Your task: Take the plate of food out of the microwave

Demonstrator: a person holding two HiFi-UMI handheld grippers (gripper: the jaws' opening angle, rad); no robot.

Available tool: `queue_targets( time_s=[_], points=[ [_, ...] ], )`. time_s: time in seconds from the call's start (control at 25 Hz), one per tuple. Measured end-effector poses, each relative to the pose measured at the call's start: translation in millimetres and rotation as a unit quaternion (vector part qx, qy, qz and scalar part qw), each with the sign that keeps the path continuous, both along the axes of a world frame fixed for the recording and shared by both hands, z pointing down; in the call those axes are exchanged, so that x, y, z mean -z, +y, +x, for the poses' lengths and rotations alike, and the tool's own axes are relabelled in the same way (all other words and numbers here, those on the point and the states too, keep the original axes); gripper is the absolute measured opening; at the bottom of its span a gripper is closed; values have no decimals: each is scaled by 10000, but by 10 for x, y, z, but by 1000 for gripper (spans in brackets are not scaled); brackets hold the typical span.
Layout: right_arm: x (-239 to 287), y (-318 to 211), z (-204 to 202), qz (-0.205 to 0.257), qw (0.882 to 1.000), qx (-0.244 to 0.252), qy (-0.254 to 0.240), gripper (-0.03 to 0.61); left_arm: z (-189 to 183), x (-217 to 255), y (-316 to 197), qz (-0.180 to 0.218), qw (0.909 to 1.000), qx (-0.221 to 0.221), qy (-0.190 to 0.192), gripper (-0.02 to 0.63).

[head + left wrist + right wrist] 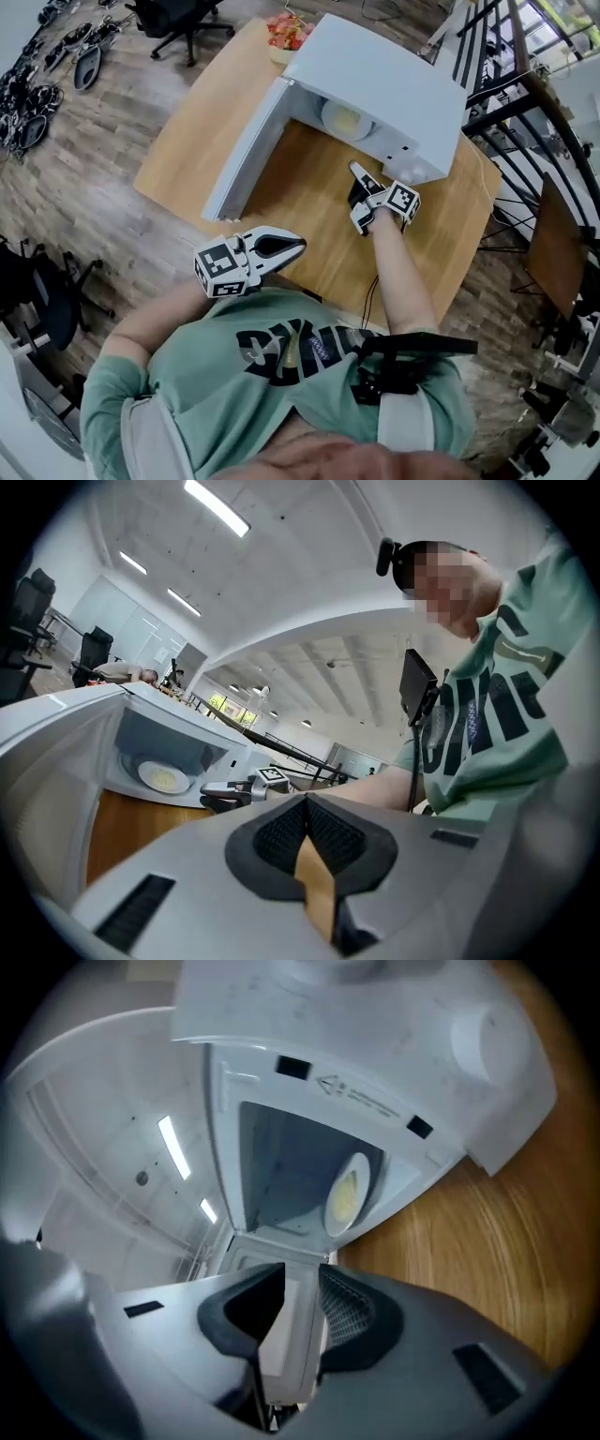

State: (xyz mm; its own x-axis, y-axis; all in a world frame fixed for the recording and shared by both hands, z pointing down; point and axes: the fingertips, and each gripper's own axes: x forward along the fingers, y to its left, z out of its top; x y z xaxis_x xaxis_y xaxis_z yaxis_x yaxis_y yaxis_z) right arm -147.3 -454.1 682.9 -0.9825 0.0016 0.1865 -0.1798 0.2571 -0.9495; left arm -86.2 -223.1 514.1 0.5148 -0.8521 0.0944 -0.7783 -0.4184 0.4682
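Note:
A white microwave (375,84) stands on the wooden table (187,141) with its door (246,155) swung wide open to the left. Inside, a white plate (345,120) holds yellowish food; the same plate (346,1194) sits straight ahead in the right gripper view. My right gripper (359,178) hovers over the table just in front of the cavity, apart from the plate. This right gripper (302,1274) is open with nothing between its pads. My left gripper (298,246) is shut and empty near the table's front edge, and the left gripper (307,803) looks toward the plate (165,778).
A bowl of red things (289,33) sits behind the microwave at the table's far edge. An office chair (183,19) stands beyond the table, and a dark railing (525,103) runs along the right. The open door walls off the left side of the cavity.

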Motion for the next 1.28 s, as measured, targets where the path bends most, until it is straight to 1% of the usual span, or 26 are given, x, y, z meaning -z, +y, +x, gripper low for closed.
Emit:
queue_targets(
  time_s=[0.08, 0.16, 0.2, 0.28, 0.52, 0.68, 0.8, 1.04, 1.28],
  points=[
    [-178, -123, -175, -186, 9997, -162, -18, 95, -60, -57, -5, -18, 10000, 20, -33, 3],
    [-312, -233, -336, -278, 9992, -272, -28, 98, -113, -98, -19, 11, 9999, 60, -102, 3],
    [-375, -273, -409, -314, 9990, -312, -25, 127, -129, -126, -17, 12, 9999, 83, -134, 3],
    [-474, -317, -536, -410, 9984, -385, -29, 137, -143, -202, 4, -21, 9998, 125, -144, 3],
    [-506, -447, -774, -563, 9965, -569, -259, 137, -184, -403, 6, -123, 9998, 181, -26, 3],
    [-593, -497, -792, -544, 9967, -592, -132, 137, -188, -483, 28, -144, 9997, 180, -15, 3],
    [-639, -567, -775, -586, 9958, -698, -69, 137, -183, -518, 25, -166, 9997, 161, 0, 3],
    [-643, -594, -789, -659, 9955, -675, -106, 137, -251, -547, 15, -177, 9996, 239, 14, 3],
    [-591, -621, -789, -789, 9932, -823, -253, 137, -282, -502, 21, -157, 9996, 243, -21, 3]
  ],
)
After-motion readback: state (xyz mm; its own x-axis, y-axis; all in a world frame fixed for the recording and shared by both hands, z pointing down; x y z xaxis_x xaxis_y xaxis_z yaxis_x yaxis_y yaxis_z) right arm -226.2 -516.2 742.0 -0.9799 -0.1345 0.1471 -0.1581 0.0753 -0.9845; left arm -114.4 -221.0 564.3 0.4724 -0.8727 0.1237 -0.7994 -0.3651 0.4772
